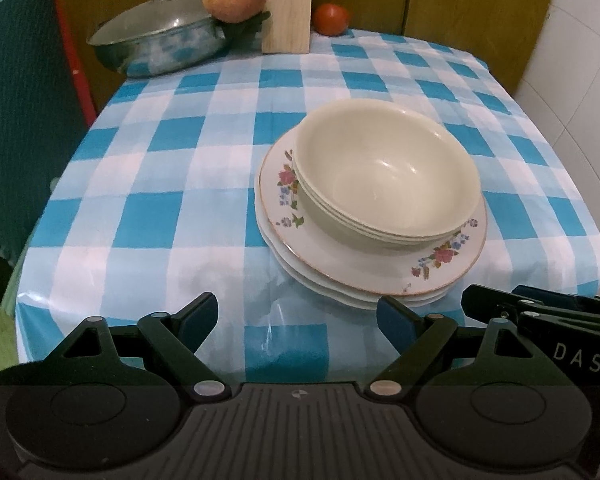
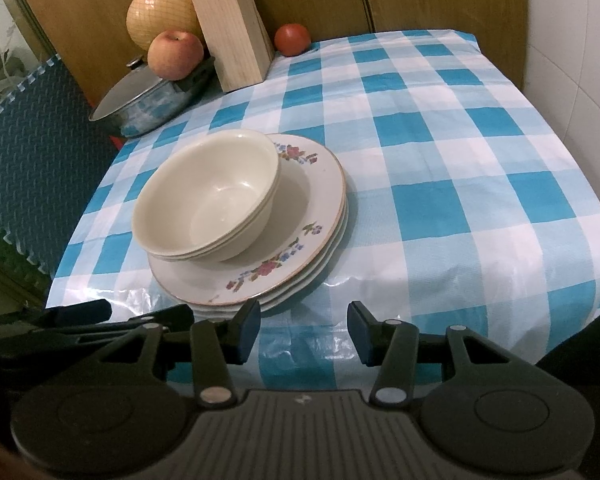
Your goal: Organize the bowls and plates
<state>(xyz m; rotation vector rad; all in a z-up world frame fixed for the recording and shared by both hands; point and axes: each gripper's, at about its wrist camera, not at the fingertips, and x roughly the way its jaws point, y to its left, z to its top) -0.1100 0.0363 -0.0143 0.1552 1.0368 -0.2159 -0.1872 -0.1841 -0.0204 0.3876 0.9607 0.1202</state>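
A stack of cream bowls (image 1: pixel 384 176) sits nested on a stack of white floral plates (image 1: pixel 360 268) on the blue-checked tablecloth (image 1: pixel 172 168). My left gripper (image 1: pixel 298 314) hovers near the table's front edge, just before the plates, open wide with nothing between its fingers. The right gripper's fingers (image 1: pixel 540 312) show at its right. In the right wrist view the bowls (image 2: pixel 208 208) and plates (image 2: pixel 316 200) lie left of centre. My right gripper (image 2: pixel 304 322) stands open and empty just right of the plates' near rim. The left gripper (image 2: pixel 80 320) is beside it.
At the back left stand a lidded metal pot (image 2: pixel 140 100), an apple (image 2: pixel 175 54), a netted yellow melon (image 2: pixel 160 12) and a wooden block (image 2: pixel 232 28). A tomato (image 2: pixel 293 39) sits by the wooden panels. A white wall (image 2: pixel 580 60) borders the right; a dark foam mat (image 2: pixel 40 152) the left.
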